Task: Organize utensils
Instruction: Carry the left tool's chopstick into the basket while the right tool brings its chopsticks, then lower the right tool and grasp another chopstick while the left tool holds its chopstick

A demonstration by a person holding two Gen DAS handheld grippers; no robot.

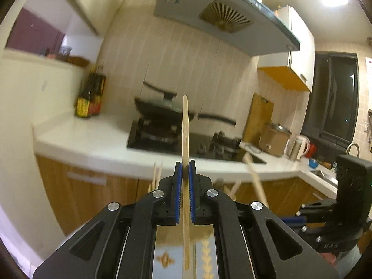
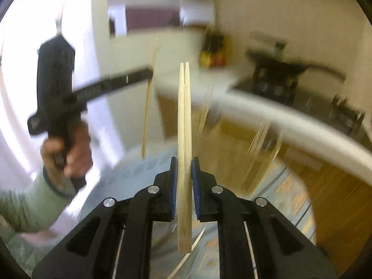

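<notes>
My left gripper is shut on a single bamboo chopstick that stands upright between its blue pads, in front of the stove. My right gripper is shut on a pair of bamboo chopsticks held side by side and pointing up. In the blurred right wrist view, a hand in a green sleeve holds the left gripper at the left, its thin chopstick crossing its tip. The right gripper's black housing shows at the right edge of the left wrist view.
A white countertop carries a gas stove with a black wok, sauce bottles, a rice cooker and a kettle. Wooden cabinet fronts lie below. Several blurred loose chopsticks show low in view.
</notes>
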